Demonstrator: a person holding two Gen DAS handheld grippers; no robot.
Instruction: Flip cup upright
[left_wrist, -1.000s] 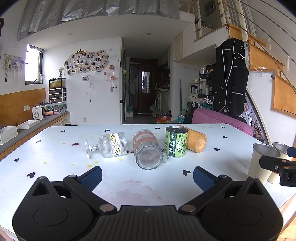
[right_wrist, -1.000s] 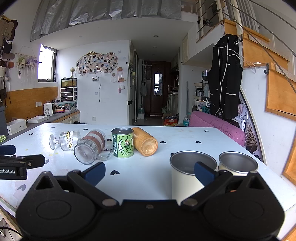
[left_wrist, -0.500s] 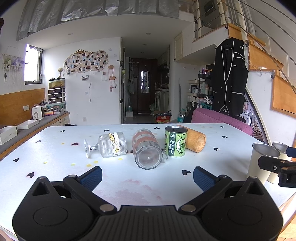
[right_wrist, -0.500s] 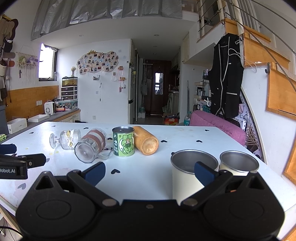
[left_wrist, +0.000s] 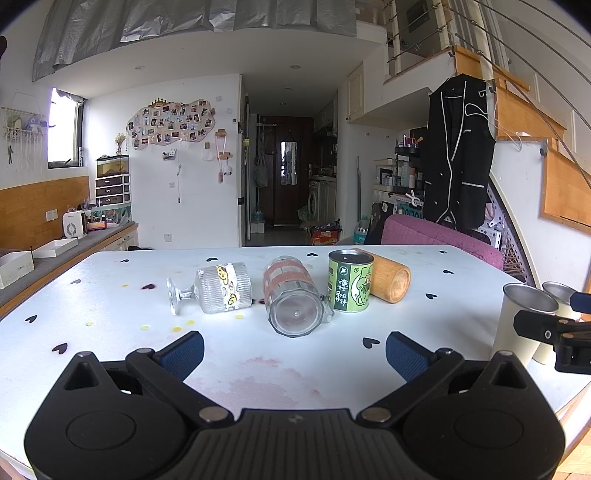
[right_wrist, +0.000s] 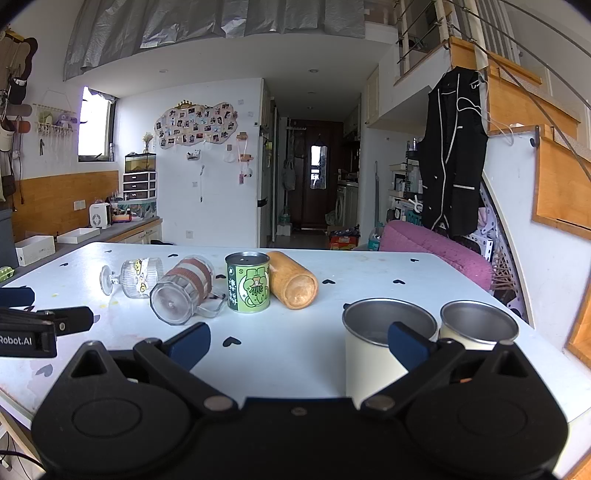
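Three cups lie on their sides on the white table (left_wrist: 110, 295): a ribbed stemmed glass with yellow stickers (left_wrist: 218, 291) (right_wrist: 138, 282), a clear glass mug with brown bands (left_wrist: 291, 301) (right_wrist: 184, 293), and a wooden cup (left_wrist: 388, 280) (right_wrist: 291, 284). A green can (left_wrist: 351, 280) (right_wrist: 248, 282) stands upright between the mug and the wooden cup. My left gripper (left_wrist: 294, 349) is open and empty, short of the glass mug. My right gripper (right_wrist: 301, 341) is open and empty near the front edge.
Two upright metal cups (right_wrist: 384, 347) (right_wrist: 478, 326) stand at the right front, just ahead of my right gripper's right finger; they also show in the left wrist view (left_wrist: 524, 325). A purple chair (right_wrist: 436, 247) is behind the table's right side. A counter (left_wrist: 55, 254) runs along the left.
Both grippers have drifted very slightly; the view is almost unchanged. The cups have not moved.
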